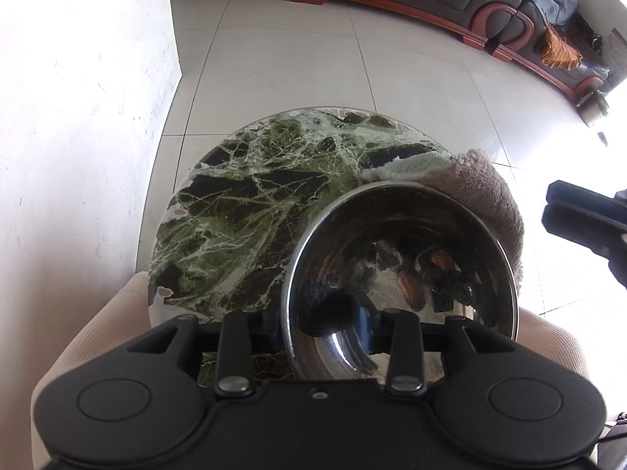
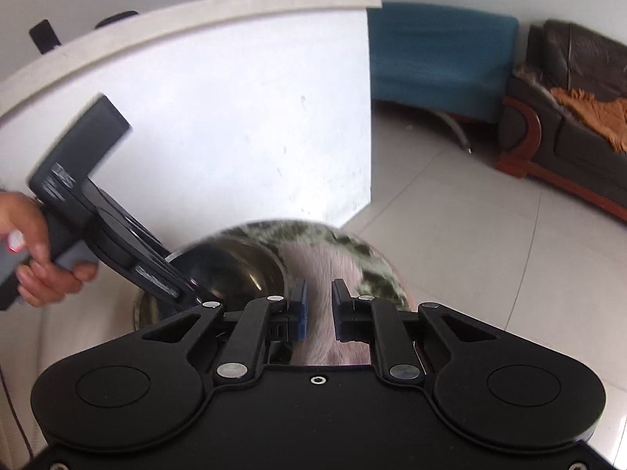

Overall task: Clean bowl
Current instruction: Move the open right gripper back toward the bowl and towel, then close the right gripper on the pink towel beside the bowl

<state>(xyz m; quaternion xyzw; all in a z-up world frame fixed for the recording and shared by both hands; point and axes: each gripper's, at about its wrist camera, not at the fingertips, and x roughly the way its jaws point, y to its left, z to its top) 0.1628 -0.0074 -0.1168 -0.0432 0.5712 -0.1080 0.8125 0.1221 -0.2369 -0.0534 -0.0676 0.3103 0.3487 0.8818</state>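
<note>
Closest to my left camera stands the steel bowl (image 1: 399, 274), and my left gripper (image 1: 325, 323) holds its near rim: one finger is inside the bowl, the other one outside, so the jaws are narrow and closed on the wall. Some dark and reddish spots show on the bottom of the bowl, but I cannot tell if they are dirt or only reflections. It rests on a small round table (image 1: 250, 203) with a green marble top, on the right part of it. Behind the bowl a pinkish-grey cloth (image 1: 486, 196) lies at the table edge, touching the far rim. My right gripper (image 2: 319, 305) has its jaws narrow, closed on this cloth (image 2: 325, 274), which fills the gap between the pads. From the right camera I see also the hand (image 2: 35, 250) that carries my left gripper at the bowl (image 2: 239, 270).
</note>
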